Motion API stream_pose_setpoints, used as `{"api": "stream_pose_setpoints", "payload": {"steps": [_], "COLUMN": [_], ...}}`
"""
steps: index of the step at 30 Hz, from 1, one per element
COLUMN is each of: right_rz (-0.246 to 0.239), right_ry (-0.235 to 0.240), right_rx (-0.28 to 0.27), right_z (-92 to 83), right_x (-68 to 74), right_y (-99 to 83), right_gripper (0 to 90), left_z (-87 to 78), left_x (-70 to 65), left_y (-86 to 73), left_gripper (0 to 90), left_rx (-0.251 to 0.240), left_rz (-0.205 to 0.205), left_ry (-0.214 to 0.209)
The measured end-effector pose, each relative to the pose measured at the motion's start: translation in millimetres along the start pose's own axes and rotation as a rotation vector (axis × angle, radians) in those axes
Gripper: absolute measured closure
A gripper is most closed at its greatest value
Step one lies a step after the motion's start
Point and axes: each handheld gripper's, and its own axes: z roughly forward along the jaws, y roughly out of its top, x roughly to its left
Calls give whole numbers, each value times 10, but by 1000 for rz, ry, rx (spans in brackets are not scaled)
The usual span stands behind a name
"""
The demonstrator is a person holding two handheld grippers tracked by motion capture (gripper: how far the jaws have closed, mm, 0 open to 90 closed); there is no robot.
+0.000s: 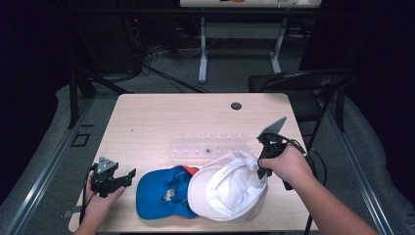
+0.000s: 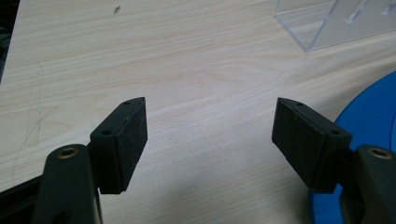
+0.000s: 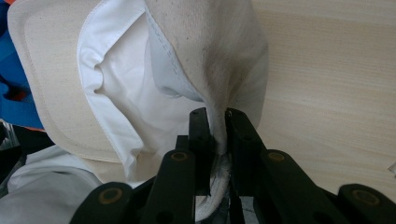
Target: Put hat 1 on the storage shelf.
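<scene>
White cap (image 1: 229, 188) pinched at its fabric edge by right gripper (image 3: 217, 135); blue cap (image 1: 161, 193) overlapped at its left. Left gripper (image 2: 210, 140) held wide open, empty, left of blue cap.

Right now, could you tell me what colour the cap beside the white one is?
Blue cap, with some orange at its edge; the high view shows it best.

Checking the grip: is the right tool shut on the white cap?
Shut: the right tool pinches a fold of the white cap between its jaws.
</scene>
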Motion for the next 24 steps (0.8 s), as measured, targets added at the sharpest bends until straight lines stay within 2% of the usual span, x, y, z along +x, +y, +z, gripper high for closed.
{"api": "stream_pose_setpoints", "payload": {"steps": [5,7,9,12,13,16,19,20,24], "right_rz": [24,39,19,18,26,17,31,15,12], "right_ry": [29,34,26,31,50,56,73,77,93], "right_rx": [17,1,19,14,5,14,0,17,18], "right_z": [-51,-60,-99,-143,-167,-199,-228,-257,-353], "right_x": [13,26,26,46,61,64,93,90,105], "right_y": [22,22,31,35,36,41,34,40,39], "right_gripper": [815,816,816,816,816,816,816,816,817], "left_z": [-1,-5,-6,-7,-6,-5,-2,0,4], "left_x": [2,3,0,-1,-1,-1,-2,-2,-1], "left_y": [1,3,2,4,4,3,1,0,2], "left_gripper": [271,271,271,274,277,279,279,280,289], "left_rx": [-1,1,-1,-1,0,1,2,3,3], "left_rz": [0,3,4,6,5,4,2,2,1], "left_ry": [-1,-1,-3,-2,-3,-4,-6,-6,-9]}}
